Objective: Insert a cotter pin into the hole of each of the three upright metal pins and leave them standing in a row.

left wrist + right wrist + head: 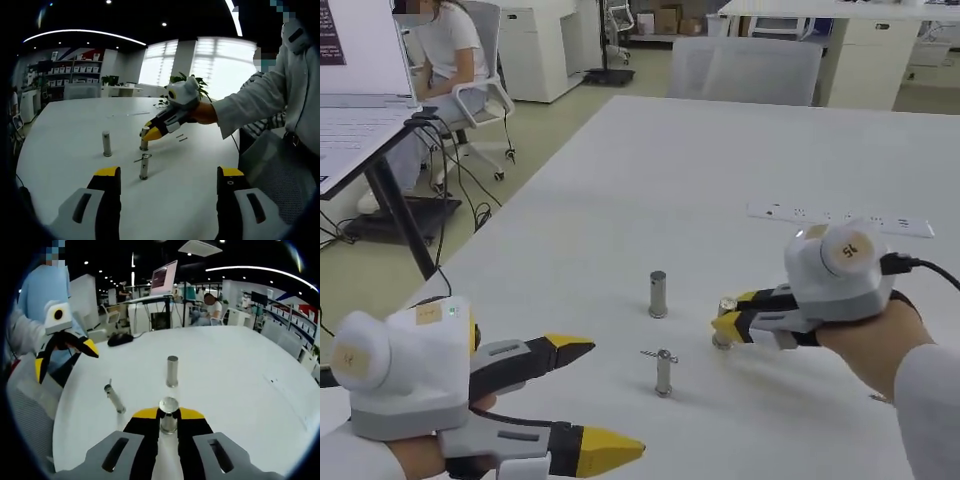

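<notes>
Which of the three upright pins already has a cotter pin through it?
The pin nearest the person: a cotter pin crosses its top. Others look bare.

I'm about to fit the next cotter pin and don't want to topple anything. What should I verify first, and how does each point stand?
1. All three upright: ok, far pin, near pin, gripped pin.
2. Near pin carries its cotter pin: ok.
3. Far pin carries one: not ok, bare.
4. Grip of the right hand-held gripper on the gripped pin: ok, clamped.
5. Spare pin in the left hand-held gripper: not ok, open and empty.
6. Gripped pin's hole faces the left hand-held gripper: cannot tell.
</notes>
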